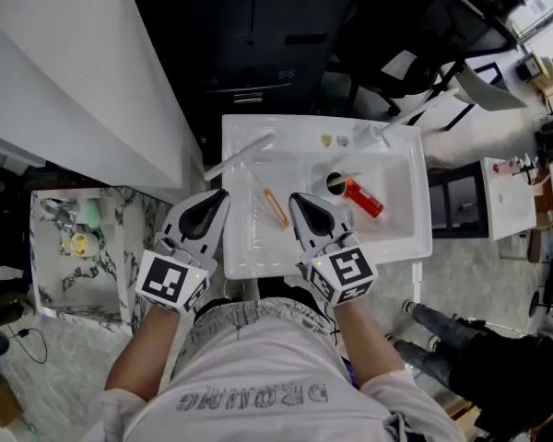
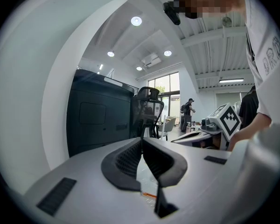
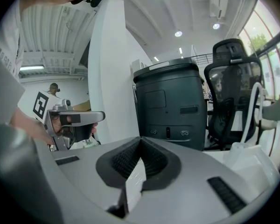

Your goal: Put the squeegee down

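White sink point(image 1: 420, 201) on a stand, open office floor around it. Pale long bar, probably the squeegee point(image 1: 240, 155), lies across the rear left rim, so I judge it set down. My left gripper point(image 1: 219, 197) and right gripper point(image 1: 298, 201) are both closed and empty, hovering at the front rim. There is clear room to back away.

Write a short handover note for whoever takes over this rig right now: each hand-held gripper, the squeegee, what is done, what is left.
Left hand-held gripper: shut, empty, over the near part of the white sink.
Right hand-held gripper: shut, empty, beside it.
Squeegee: lying in the sink, orange grip between the two grippers, held by neither.
Done: squeegee appears put down.
Left: nothing apparent for this task.
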`<state>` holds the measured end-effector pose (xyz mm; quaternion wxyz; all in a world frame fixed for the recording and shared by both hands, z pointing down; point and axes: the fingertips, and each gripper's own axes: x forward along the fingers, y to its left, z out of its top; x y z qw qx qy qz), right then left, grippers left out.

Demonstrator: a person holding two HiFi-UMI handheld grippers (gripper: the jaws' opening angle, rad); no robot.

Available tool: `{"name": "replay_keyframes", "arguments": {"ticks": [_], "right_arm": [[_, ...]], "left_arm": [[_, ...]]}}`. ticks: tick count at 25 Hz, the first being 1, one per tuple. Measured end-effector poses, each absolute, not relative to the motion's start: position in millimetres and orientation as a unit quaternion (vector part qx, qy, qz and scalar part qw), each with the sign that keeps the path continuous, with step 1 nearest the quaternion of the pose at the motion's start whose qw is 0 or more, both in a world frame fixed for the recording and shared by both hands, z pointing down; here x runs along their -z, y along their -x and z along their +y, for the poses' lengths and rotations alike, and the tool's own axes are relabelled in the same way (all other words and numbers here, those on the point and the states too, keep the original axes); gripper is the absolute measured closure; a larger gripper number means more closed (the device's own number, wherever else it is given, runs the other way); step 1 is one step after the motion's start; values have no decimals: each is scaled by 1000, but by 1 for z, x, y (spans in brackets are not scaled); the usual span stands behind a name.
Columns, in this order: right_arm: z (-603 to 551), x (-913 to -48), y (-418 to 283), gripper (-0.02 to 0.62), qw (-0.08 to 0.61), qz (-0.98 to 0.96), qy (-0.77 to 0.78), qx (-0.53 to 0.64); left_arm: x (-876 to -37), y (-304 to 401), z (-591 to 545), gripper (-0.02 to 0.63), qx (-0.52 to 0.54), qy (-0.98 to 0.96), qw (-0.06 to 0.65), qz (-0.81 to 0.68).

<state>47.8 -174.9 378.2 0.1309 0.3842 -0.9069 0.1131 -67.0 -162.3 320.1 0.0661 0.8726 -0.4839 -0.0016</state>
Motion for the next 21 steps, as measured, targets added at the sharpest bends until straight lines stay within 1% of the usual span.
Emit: {"name": "replay_keyframes", "arguments": {"ticks": [21], "right_arm": [[-176,-386,-51,589,139,-912,-368,-116]], "left_arm": [[-325,61,-162,584,-5,-869,65,-490]]}}
